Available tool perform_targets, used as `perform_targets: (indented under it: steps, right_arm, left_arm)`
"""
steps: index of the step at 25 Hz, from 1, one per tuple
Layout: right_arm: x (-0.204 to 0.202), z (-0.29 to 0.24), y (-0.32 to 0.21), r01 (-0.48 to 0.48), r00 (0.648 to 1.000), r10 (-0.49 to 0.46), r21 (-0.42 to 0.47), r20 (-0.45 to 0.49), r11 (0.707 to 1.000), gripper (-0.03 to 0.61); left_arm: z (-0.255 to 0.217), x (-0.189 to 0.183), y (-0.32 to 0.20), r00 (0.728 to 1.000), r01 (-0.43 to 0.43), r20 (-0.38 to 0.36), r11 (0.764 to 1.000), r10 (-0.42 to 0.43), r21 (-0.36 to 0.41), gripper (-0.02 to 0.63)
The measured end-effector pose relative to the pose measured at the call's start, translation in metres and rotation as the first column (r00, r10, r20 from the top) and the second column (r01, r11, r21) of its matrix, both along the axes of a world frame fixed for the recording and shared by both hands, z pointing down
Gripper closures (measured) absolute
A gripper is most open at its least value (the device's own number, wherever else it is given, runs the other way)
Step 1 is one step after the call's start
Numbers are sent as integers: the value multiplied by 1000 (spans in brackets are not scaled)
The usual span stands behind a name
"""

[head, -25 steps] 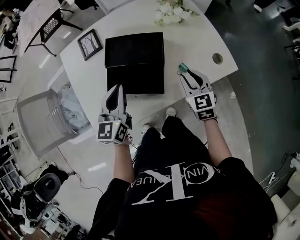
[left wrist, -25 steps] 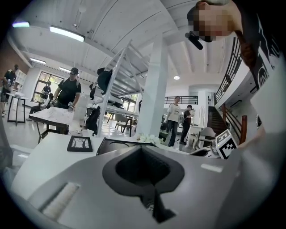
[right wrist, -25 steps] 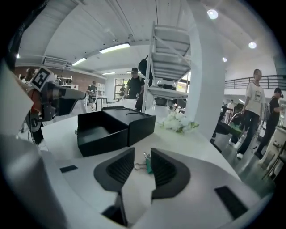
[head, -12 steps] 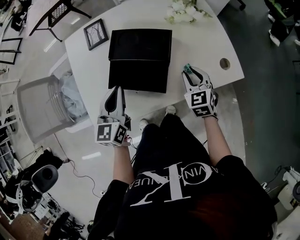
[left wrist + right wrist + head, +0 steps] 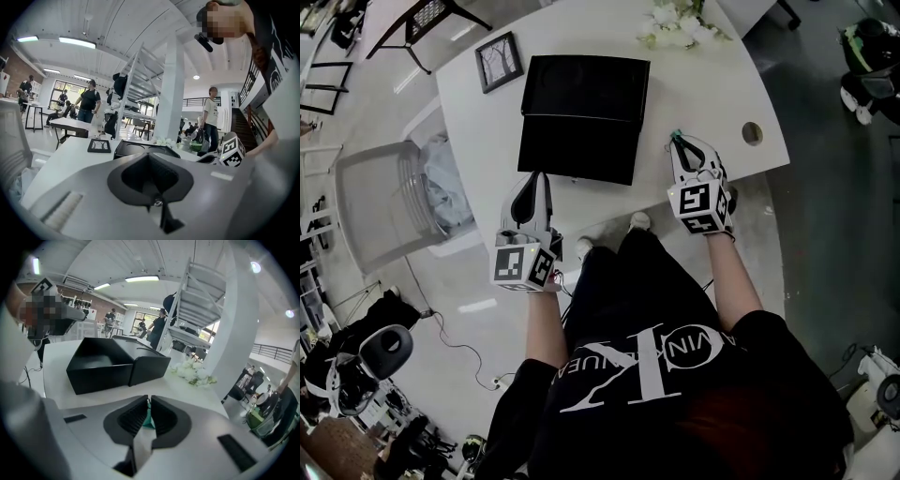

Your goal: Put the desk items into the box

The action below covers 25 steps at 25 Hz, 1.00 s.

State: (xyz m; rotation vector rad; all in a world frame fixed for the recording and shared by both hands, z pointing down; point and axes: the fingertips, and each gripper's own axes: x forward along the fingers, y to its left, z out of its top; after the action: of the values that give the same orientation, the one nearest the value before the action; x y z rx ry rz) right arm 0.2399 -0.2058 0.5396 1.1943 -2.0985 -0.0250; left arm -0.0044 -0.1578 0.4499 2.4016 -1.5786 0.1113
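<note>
Closest to you, your right gripper (image 5: 678, 138) has its jaws drawn in on a small teal item (image 5: 148, 417), a thin sliver pinched between the ribbed pads with only its edge showing; what it is I can't tell. It's caught near the tips, probably so it can drop free the moment you ease off. Your left gripper (image 5: 534, 178) has its jaws pressed together with nothing between them. It hangs at the near edge of the white desk (image 5: 703, 84), and I read it as parked out of the way while the right one does the carrying. Ahead of the right gripper's jaws and off to their left sits the black box (image 5: 581, 112), opened out with its two halves side by side and the deeper half turned up, so the mouth is ready to take things from above. The teal item is beside the box, not over it and not touching it, so this step looks like carry-and-drop, barely begun. From the left gripper, the box lies straight ahead of the jaws. Farther out, beyond the box on the left gripper's side, a small picture frame (image 5: 499, 62) lies flat. Farthest ahead of the right gripper is a bunch of white flowers (image 5: 675, 23). Both lie within reach, likely next for the box.
</note>
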Motion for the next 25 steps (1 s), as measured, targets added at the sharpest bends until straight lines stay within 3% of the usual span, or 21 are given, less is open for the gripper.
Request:
perform_targets:
  steps: [13, 25]
  right_arm:
    - [-1, -23, -5, -16, 999, 14, 46, 47, 999, 560]
    - [-21, -71, -17, -92, 990, 78, 120, 116, 989, 560]
  left_arm:
    - [1, -16, 7, 999, 33, -28, 999, -33, -5, 604]
    - [-11, -38, -21, 999, -26, -47, 999, 27, 18, 604]
